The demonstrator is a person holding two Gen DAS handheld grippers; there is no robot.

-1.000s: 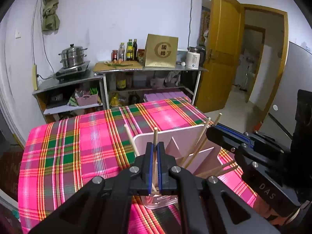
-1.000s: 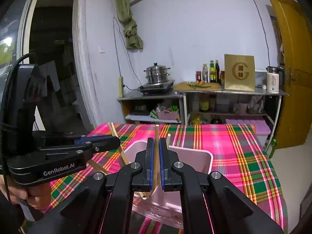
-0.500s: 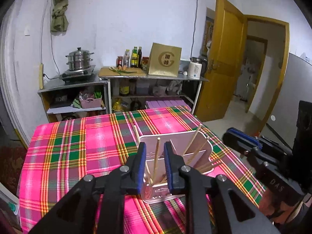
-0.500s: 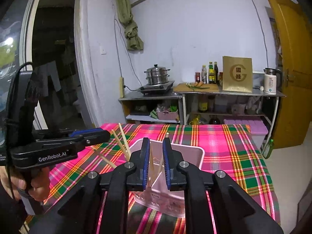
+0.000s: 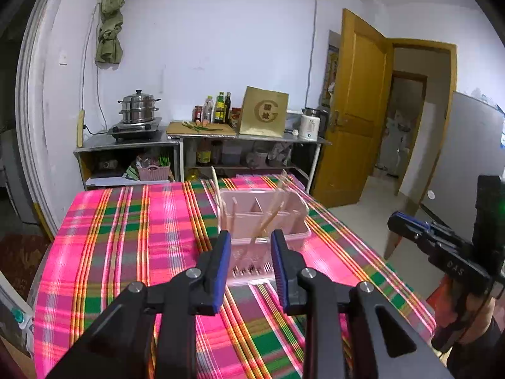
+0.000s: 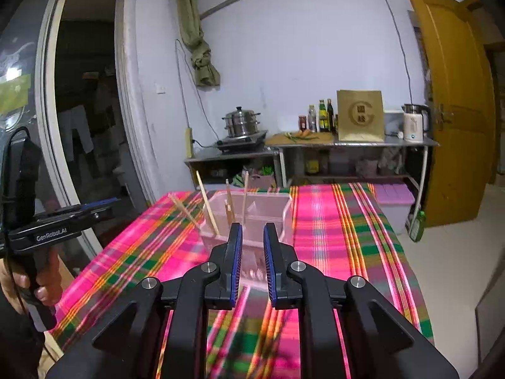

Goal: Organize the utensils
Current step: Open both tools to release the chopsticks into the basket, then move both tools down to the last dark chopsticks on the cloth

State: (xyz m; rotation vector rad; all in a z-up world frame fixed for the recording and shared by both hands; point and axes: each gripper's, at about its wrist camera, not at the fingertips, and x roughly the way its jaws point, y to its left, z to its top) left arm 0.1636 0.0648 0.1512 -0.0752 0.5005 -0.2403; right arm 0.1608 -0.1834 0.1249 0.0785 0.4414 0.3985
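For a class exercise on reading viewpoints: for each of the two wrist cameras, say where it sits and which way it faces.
Left wrist: on the left gripper, facing the pink utensil caddy on the plaid tablecloth; own open fingers show, right gripper at right.
Right wrist: on the right gripper, facing the same caddy from its other side; own open fingers show, left gripper at left.
Shared: caddy, chopsticks, tablecloth, steamer pot.

Even, soft indoor light, strong fisheye bending with dark corners, motion blur smearing the tablecloth (image 6: 331,221)
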